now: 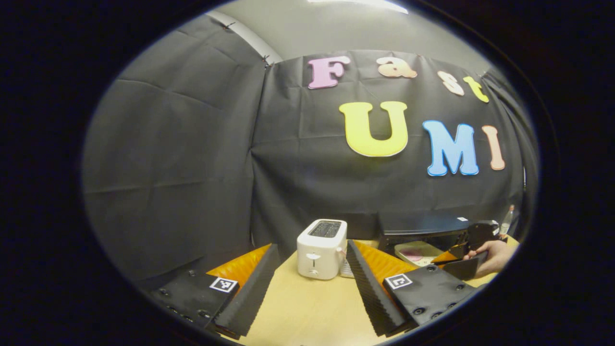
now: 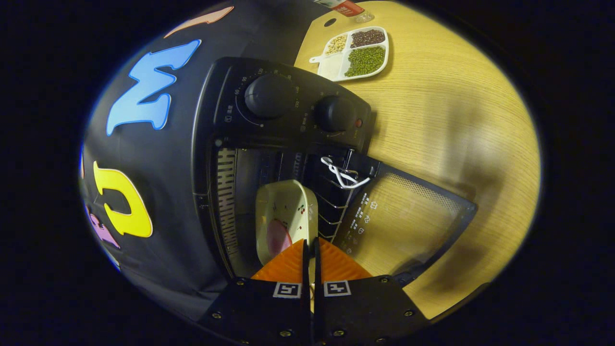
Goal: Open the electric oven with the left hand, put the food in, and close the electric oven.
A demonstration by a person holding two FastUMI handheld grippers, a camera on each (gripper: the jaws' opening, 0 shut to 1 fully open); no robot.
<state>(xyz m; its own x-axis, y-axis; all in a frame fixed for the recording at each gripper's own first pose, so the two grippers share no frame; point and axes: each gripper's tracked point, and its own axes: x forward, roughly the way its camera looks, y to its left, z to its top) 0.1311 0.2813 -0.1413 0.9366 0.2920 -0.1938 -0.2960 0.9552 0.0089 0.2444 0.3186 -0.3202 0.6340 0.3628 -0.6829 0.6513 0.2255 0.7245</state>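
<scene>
The black electric oven [image 2: 226, 144] with two knobs has its glass door [image 2: 408, 216] folded fully down onto the table. A cream dish [image 2: 288, 206] with a pink slice of food [image 2: 277, 238] sits inside the cavity on the wire rack. My right gripper [image 2: 311, 244] is shut on the dish's near rim, at the oven's mouth. In the left gripper view, my left gripper [image 1: 312, 246] stands open over the table, well left of the oven [image 1: 423, 225]. There the dish [image 1: 417, 251] shows in the opening, with a hand [image 1: 495, 254] holding the right gripper.
A white toaster [image 1: 321, 249] stands on the wooden table [image 1: 307, 307], straight ahead of my left gripper. Beyond the oven lie a divided white plate of beans [image 2: 358, 53] and a bottle [image 2: 343, 7]. Bare table [image 2: 456, 120] spreads beside the open door.
</scene>
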